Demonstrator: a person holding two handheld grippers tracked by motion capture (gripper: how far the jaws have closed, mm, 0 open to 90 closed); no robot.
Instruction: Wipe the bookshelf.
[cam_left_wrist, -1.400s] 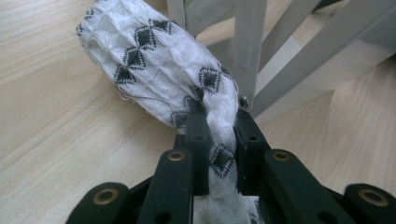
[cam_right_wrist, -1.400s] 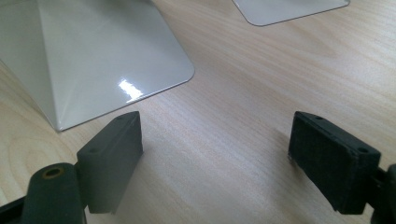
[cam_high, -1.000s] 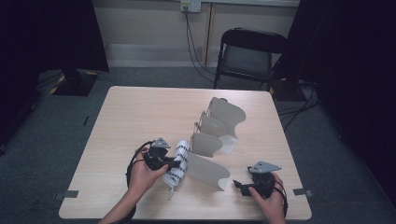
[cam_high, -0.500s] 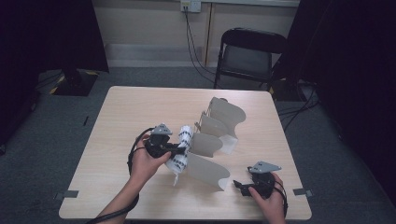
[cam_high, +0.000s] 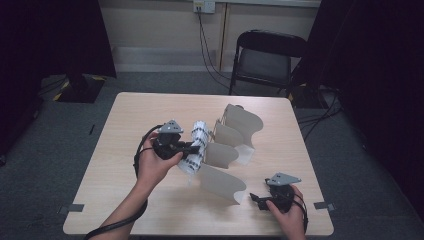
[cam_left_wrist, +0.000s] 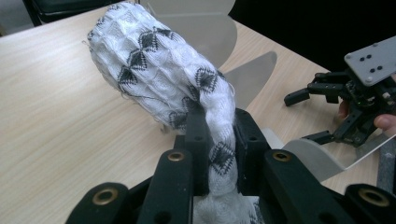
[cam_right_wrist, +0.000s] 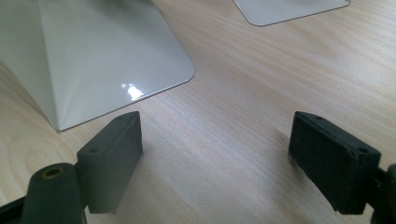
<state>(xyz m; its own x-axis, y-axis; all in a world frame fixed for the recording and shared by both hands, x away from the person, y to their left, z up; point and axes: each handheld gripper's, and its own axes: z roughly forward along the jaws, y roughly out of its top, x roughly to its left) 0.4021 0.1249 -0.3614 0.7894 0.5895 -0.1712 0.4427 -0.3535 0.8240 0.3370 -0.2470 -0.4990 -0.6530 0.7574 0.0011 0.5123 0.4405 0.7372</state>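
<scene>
The left tongs (cam_high: 192, 148) hold a rolled white cloth with a black diamond pattern (cam_high: 196, 147); in the left gripper view the two black jaws are closed tight on one end of this cloth (cam_left_wrist: 161, 77), and the fabric is squeezed narrow between them while the rest of the roll stands out thick beyond the jaws. In the high view the cloth is in the middle of the wooden surface (cam_high: 130, 125), just to the left of a row of curved grey dividers (cam_high: 227, 150), and its far end points away from the person. From this view I cannot tell if its lower end touches the surface or is a little above it. The left hand (cam_high: 152, 162) grips the body of its tongs, and a black cable makes a loop beside the wrist. The right tongs (cam_high: 256, 198) are near the front right corner of the surface, well apart from the cloth, with the right hand (cam_high: 287, 215) behind them. Their jaws are wide apart and nothing is between them; in the right gripper view I see bare wood between the two black pads (cam_right_wrist: 114, 154), and the rounded corner of one shiny grey divider (cam_right_wrist: 93, 60) lies just in front of the left pad. Behind the surface a dark folding chair (cam_high: 267, 60) stands on the grey floor.
</scene>
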